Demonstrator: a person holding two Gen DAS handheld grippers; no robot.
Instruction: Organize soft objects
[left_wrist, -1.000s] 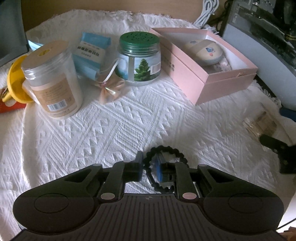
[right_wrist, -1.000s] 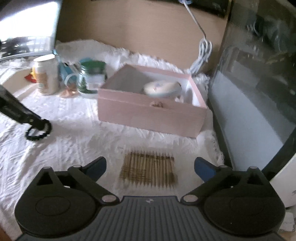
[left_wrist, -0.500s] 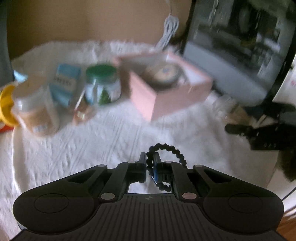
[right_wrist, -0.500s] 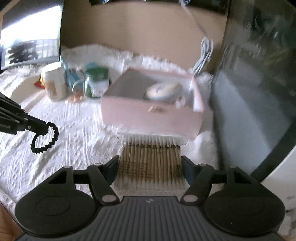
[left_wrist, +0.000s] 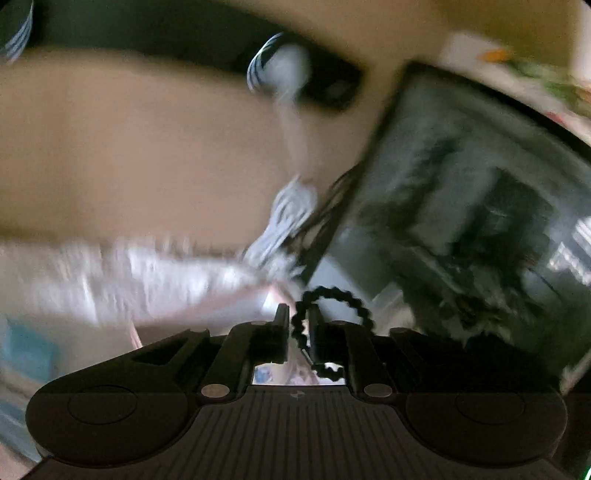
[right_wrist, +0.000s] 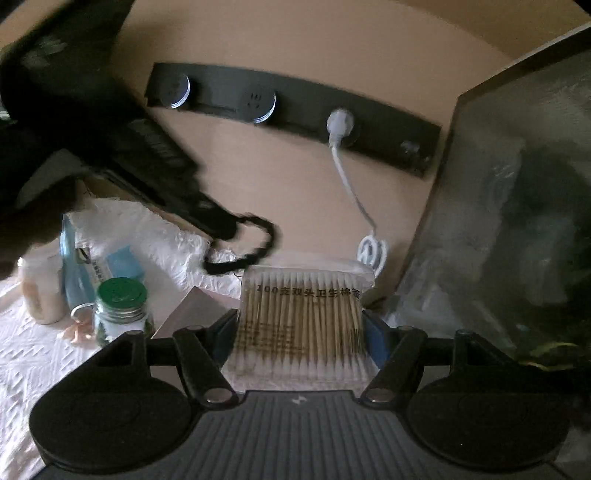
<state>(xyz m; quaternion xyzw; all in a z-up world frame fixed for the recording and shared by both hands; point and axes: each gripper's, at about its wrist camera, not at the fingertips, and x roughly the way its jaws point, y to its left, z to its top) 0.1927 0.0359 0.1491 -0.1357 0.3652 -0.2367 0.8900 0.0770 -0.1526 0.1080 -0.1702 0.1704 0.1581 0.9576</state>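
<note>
1. Left wrist view: the left tongs (left_wrist: 297, 328) are raised and tipped upward, facing a tan wall (left_wrist: 129, 147) more than the worktop; the whole frame is smeared with motion blur.
2. Their fingers are nearly together, clamped on a black beaded hair tie (left_wrist: 332, 328), whose loop arcs up and to the right of the tips.
3. Ahead, a white cable (left_wrist: 291, 140) drops from a dark socket strip (left_wrist: 325, 85) to a coiled bundle; a dark glass-fronted cabinet (left_wrist: 480, 221) fills the right side, close to the tongs.
4. The fringed edge of a white cloth (left_wrist: 129, 277) crosses the lower left; open room lies to the left and above.
5. Right wrist view: the right tongs (right_wrist: 300, 332) are held level above the worktop, fingers partly closed and pressing both sides of a clear pack of cotton swabs (right_wrist: 301, 325), which stands upright between them.
6. The left tongs reach in from the upper left, the hair tie dangling just beyond the pack's top edge.
7. At lower left stand a green-lidded jar (right_wrist: 120, 310), a blue packet (right_wrist: 122, 264) and a pale canister (right_wrist: 40, 295); a corner of a pink box (right_wrist: 192, 314) shows beside the jar.
8. The cabinet wall hems in the right; the wall ahead is bare below the strip.
</note>
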